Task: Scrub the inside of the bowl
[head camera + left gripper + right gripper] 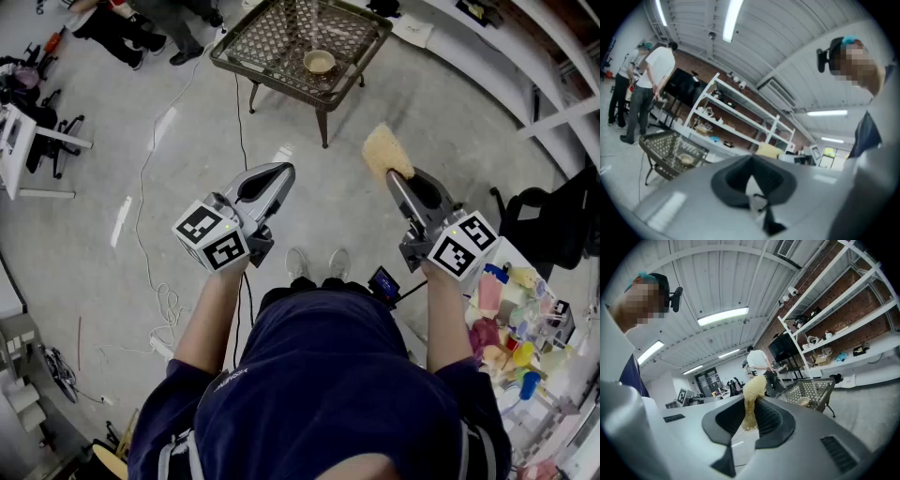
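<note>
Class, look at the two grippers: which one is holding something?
The right gripper: its jaws pinch a yellowish sponge that sticks out past the tips. The left gripper has its jaws together with nothing between them.

Lattice table (272,42), white shelving (736,110), black chair (548,225)

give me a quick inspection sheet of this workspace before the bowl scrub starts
surface: metal lattice table stands ahead on the floor, apart from both grippers
job's things: bowl on the table; yellow sponge in the right gripper
clutter: colourful small items at the person's right
grippers: left gripper shut, empty; right gripper shut on the sponge
cables: white cable loose on the floor, left of the feet
surroundings: people beyond the table; shelving along the wall
</note>
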Tool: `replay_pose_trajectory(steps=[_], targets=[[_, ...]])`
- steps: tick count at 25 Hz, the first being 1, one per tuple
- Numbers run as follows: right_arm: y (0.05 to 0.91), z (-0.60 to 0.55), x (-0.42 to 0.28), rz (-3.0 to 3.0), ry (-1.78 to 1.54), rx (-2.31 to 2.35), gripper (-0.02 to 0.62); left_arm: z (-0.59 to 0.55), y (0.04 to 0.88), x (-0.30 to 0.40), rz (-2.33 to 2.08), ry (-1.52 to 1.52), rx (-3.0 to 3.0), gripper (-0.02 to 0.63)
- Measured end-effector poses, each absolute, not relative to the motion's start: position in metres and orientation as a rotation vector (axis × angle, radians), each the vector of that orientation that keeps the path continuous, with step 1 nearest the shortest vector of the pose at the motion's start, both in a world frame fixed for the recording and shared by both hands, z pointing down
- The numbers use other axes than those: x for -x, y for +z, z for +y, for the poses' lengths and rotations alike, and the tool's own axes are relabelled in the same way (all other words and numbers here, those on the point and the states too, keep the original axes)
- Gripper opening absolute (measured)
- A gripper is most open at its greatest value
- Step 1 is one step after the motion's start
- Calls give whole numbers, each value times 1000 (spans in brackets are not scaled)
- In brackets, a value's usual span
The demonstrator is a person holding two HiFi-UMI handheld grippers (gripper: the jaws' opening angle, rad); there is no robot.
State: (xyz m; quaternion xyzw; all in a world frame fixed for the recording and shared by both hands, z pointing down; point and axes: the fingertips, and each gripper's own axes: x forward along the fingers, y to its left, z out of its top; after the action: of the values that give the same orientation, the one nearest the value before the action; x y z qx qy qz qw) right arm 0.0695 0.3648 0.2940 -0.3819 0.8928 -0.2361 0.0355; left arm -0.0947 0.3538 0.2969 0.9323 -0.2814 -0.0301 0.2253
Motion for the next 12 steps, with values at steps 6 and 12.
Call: replay_pose_trajectory(steps=[6,12], targets=[[299,362,-80,2746,-739,1166,54,350,300,83,-778,-78,-2569,5],[298,362,-80,2761,-743,1132,54,351,298,80,-798,-80,-2574,4]])
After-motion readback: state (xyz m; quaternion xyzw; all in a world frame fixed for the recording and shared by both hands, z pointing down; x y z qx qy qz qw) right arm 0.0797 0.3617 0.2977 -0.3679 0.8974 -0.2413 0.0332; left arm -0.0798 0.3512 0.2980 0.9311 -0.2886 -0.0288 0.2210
